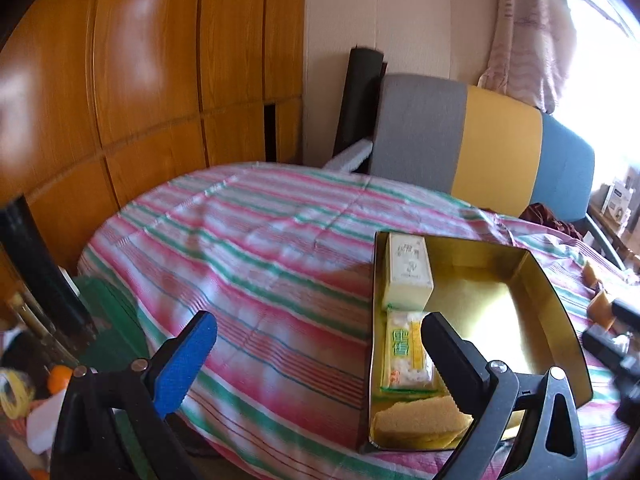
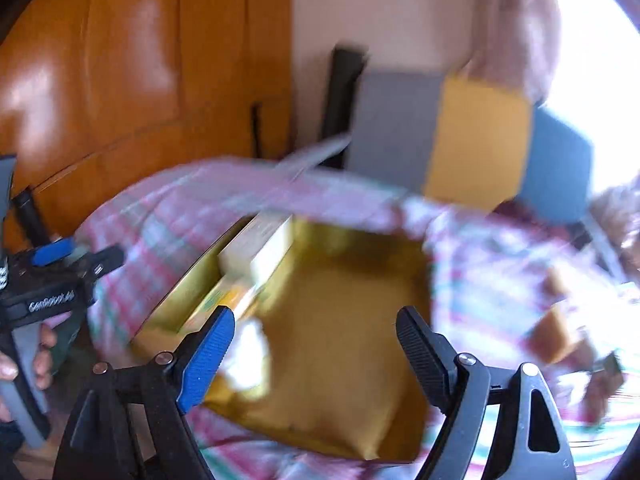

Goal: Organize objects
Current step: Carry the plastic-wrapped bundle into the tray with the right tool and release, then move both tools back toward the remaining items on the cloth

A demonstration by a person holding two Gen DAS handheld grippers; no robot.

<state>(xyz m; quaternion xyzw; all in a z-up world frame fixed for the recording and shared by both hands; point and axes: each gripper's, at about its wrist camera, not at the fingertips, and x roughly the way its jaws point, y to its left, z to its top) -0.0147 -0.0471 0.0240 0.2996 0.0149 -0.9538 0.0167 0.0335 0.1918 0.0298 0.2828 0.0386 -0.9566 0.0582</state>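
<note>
Judging by the tin [image 1: 560, 304] on the striped cloth [image 1: 248, 248], the sorting looks partly done: its left side holds a pale box [image 1: 408, 268] at the far end, a packet [image 1: 406, 354] in the middle and a sponge [image 1: 420, 420] nearest, while its right side is bare gold. The left gripper [image 1: 316, 356] stands spread wide with nothing between its jaws, over the cloth and the tin's left wall. The right gripper [image 2: 312, 350] is also spread and empty above the tin, in a blurred view. Further right, small brownish blocks [image 1: 600, 306] lie loose on the cloth, probably next to go in.
</note>
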